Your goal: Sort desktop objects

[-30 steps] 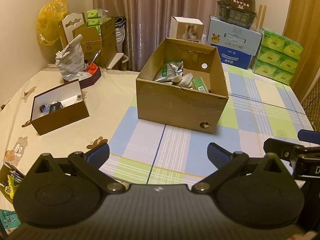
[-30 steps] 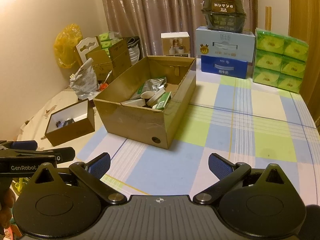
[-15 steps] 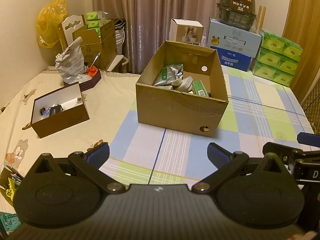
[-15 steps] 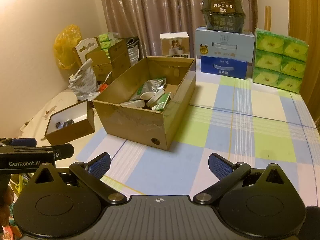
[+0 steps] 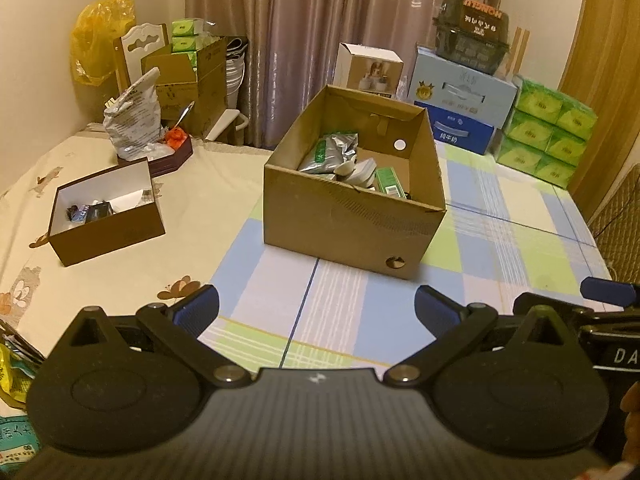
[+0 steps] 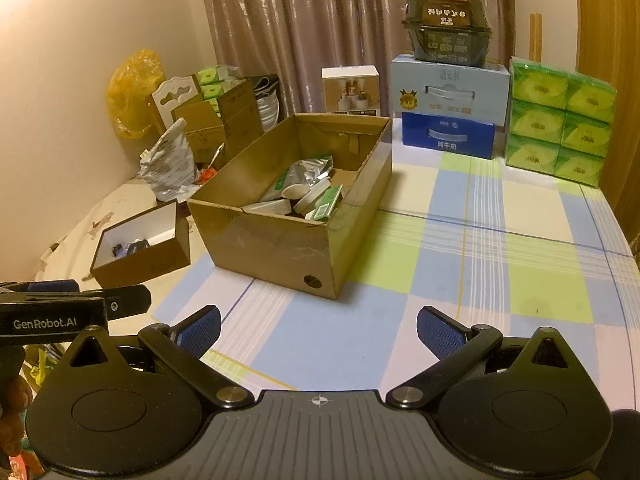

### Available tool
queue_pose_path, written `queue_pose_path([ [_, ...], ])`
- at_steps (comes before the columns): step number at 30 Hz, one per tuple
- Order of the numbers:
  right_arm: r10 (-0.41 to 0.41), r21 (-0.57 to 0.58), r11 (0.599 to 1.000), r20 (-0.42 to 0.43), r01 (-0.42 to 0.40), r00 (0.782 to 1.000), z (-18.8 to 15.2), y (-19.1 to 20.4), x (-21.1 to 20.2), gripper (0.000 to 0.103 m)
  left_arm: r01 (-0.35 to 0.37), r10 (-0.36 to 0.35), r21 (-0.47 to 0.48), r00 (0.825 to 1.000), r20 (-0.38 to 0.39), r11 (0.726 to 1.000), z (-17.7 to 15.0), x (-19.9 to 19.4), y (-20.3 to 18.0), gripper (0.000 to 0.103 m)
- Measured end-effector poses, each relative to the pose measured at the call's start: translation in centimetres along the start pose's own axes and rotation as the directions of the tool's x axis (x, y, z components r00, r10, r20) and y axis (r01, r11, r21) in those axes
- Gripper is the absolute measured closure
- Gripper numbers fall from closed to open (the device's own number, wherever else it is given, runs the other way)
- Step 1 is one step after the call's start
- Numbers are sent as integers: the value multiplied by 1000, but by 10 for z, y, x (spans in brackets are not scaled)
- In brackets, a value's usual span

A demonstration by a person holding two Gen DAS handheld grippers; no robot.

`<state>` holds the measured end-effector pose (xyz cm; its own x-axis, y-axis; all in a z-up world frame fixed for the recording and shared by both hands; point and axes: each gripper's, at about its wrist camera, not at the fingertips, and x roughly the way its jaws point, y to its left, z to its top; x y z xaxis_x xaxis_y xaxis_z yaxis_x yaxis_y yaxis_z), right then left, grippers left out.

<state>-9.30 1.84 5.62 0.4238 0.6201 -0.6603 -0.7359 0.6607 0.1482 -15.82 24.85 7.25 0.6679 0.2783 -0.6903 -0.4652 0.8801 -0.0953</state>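
Observation:
A large open cardboard box [image 5: 352, 224] [image 6: 280, 244] stands mid-table and holds a silver pouch [image 5: 330, 154] [image 6: 308, 172], a green carton [image 5: 389, 182] [image 6: 326, 206] and white items. A small brown box [image 5: 108, 228] [image 6: 140, 264] with a white inside holds small dark objects, left of it. My left gripper [image 5: 316, 312] is open and empty, well short of the big box. My right gripper [image 6: 318, 330] is open and empty, also short of it. Each gripper shows at the edge of the other's view.
A checked cloth [image 6: 460, 248] covers the table's right part, a cream cloth [image 5: 200, 184] the left. Blue cartons [image 6: 448, 112], a dark tub on top [image 6: 446, 28] and green tissue packs [image 6: 560, 120] line the far right. A crumpled silver bag [image 5: 132, 120] and cardboard boxes sit far left.
Both grippers have drawn back slightly and risen a little; the boxes look a bit farther away. Both stay open. Nothing on the table has moved.

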Motion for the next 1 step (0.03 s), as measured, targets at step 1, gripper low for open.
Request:
queue_pose_path([
  [1,0,0,1000,0,0,1000,0,1,0,2,-2,2,-4,1000,-1,1000,0,0,1,1],
])
